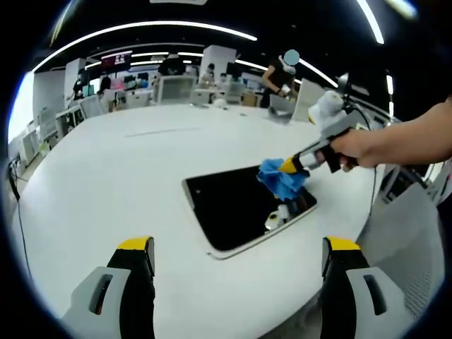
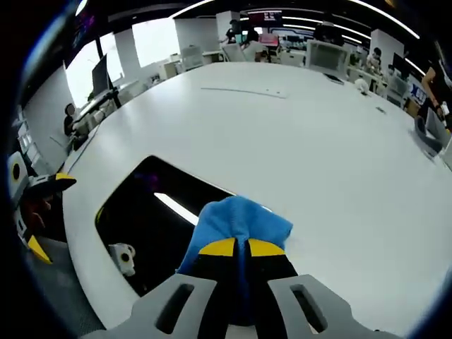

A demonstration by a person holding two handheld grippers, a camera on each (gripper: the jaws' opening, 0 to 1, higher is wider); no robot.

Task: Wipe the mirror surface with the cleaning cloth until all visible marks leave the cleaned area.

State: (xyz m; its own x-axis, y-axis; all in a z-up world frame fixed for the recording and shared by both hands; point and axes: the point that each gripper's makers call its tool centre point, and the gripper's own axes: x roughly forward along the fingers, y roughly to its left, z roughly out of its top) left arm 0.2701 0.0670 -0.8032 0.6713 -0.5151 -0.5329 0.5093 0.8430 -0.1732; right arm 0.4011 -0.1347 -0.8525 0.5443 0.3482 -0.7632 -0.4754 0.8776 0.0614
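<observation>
A dark rectangular mirror (image 1: 229,212) lies flat on the white table (image 1: 120,162), near its front edge. My right gripper (image 1: 291,166), held by a hand, comes in from the right and is shut on a blue cloth (image 1: 280,180) that rests on the mirror's far right corner. In the right gripper view the cloth (image 2: 236,217) bunches out of the shut right gripper (image 2: 242,248) over the mirror (image 2: 145,205). My left gripper (image 1: 239,247) stands open just short of the mirror, holding nothing, and it appears at the left edge as the left gripper (image 2: 44,212).
The table (image 2: 318,134) stretches wide and bare beyond the mirror. A grey mesh chair (image 1: 409,240) stands off its right edge. Desks, monitors (image 1: 175,88) and people (image 1: 279,78) line the far side of the room.
</observation>
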